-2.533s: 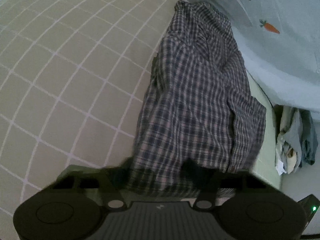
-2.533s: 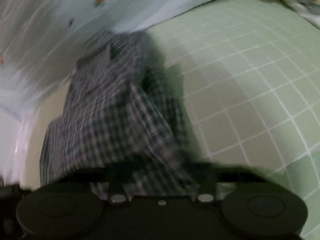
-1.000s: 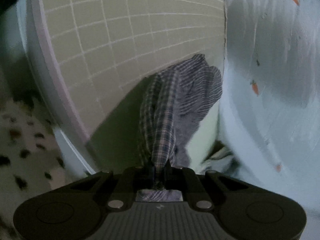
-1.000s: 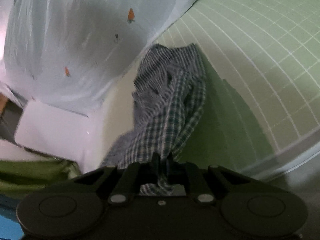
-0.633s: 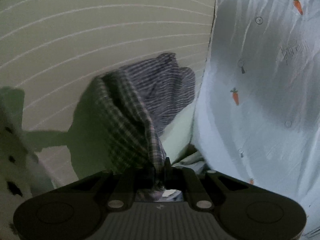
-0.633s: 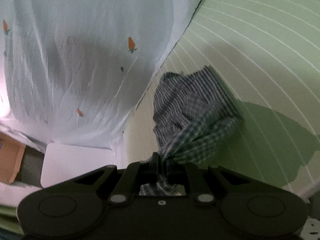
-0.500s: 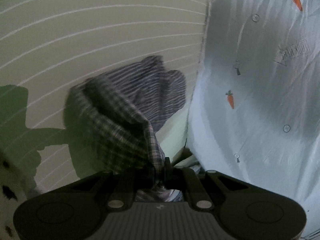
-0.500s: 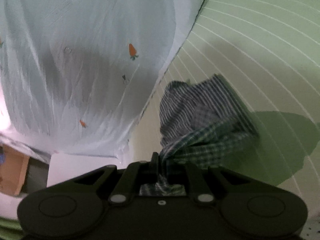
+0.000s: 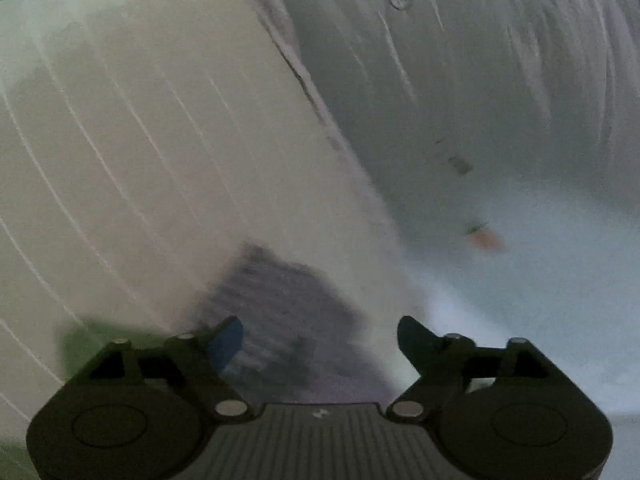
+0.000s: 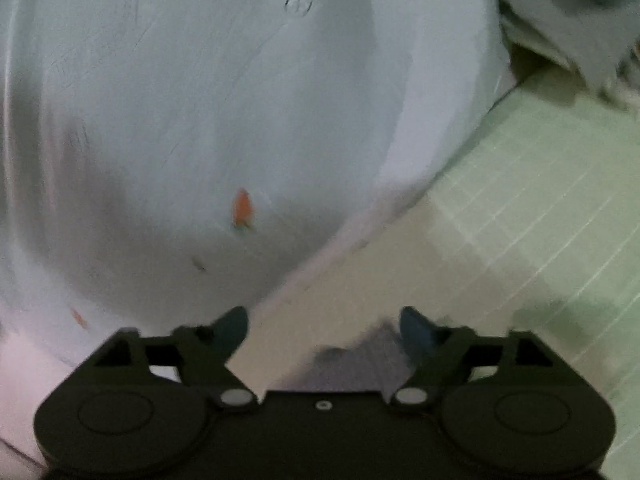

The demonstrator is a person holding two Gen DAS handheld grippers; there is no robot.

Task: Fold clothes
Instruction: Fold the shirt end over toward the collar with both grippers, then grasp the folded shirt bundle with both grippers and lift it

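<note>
With both the left gripper [image 9: 320,334] and right gripper [image 10: 322,326] just opened, jaws apart and empty, we judge the plaid shirt [image 9: 288,304] bunched on the green grid mat [image 9: 140,160] light, limp, best pinched at its corners.

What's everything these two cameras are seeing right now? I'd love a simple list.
checked shirt: one, dark blue and white, blurred, lying on the mat just ahead of both grippers, gripped by neither
grid mat: one, pale green with white lines, under the shirt
carrot-print sheet: one, light blue-white, alongside the mat
heap of clothes: one, pale grey-white, far corner in the right view
left gripper: one, black, fingers wide apart
right gripper: one, black, fingers wide apart
</note>
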